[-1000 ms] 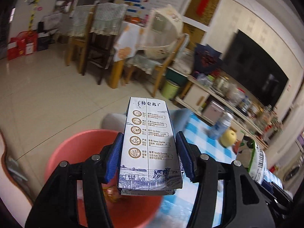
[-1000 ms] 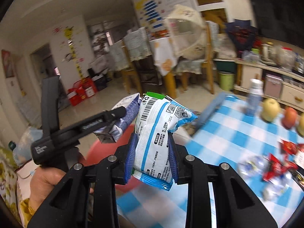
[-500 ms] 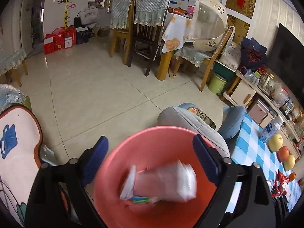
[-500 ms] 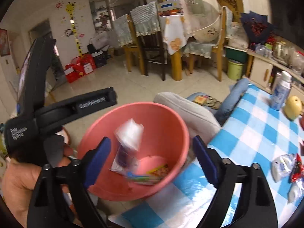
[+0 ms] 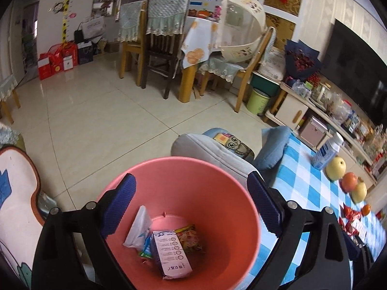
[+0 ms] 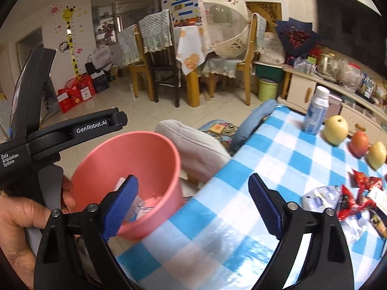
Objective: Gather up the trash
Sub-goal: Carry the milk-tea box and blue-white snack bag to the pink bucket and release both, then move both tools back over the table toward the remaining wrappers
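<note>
Now both grippers' fingers (image 5: 118, 203) wide apart, right's opening, empty, above pink bin (image 5: 217, 169)

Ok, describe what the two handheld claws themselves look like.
Both match: the left claw and right claw have matte black plastic frames with triangular cut-outs, silver screw heads and blue cross-hatched rubber pads. The right view shows the left unit's black body printed "GenRobot.AI" and "Data Acquisition System". No cables or sleeves show.
</note>
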The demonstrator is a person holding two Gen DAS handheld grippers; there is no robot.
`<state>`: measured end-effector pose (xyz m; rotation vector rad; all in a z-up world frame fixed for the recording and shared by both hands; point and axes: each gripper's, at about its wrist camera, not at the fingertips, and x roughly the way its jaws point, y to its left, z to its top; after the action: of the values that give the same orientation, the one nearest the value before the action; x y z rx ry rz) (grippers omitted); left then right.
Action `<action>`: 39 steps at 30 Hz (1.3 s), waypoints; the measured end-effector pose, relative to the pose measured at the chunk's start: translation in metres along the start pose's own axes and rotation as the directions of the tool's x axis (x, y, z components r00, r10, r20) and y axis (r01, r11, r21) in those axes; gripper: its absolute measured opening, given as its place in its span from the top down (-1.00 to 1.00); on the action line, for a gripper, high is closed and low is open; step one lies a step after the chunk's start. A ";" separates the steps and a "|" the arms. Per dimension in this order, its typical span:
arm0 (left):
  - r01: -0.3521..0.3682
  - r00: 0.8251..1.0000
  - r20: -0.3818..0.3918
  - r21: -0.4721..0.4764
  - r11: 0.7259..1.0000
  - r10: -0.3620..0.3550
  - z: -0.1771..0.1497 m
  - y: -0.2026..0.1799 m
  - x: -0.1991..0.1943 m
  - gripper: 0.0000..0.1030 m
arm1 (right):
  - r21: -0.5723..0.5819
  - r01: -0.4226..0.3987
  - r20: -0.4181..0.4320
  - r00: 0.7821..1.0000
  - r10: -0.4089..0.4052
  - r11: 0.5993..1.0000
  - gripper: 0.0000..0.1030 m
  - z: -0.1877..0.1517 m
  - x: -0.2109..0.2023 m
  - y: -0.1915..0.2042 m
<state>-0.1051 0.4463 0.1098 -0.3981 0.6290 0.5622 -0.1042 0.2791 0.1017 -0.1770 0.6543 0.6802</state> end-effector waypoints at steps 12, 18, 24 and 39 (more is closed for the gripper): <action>0.016 1.000 0.003 0.165 0.986 -0.017 -0.012 -0.052 0.001 -0.82 | -0.016 0.101 0.027 0.995 -0.101 0.995 -0.83 -0.017 -0.026 -0.033; 0.096 0.994 0.025 0.188 0.978 -0.102 -0.016 -0.070 -0.009 -0.81 | 0.010 0.159 0.035 0.987 -0.159 0.987 -0.89 -0.029 -0.036 -0.059; 0.133 0.988 0.048 0.246 0.960 -0.149 -0.025 -0.096 -0.016 -0.81 | 0.031 0.218 0.059 0.974 -0.220 0.975 -0.90 -0.041 -0.050 -0.088; 0.159 0.967 0.111 0.438 0.885 -0.229 -0.055 -0.170 -0.033 -0.81 | 0.106 0.353 0.096 0.927 -0.363 0.929 -0.91 -0.070 -0.085 -0.159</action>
<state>-0.0490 0.2737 0.1212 0.0013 0.5315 0.2474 -0.0883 0.0863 0.0905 -0.1700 0.5218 0.3049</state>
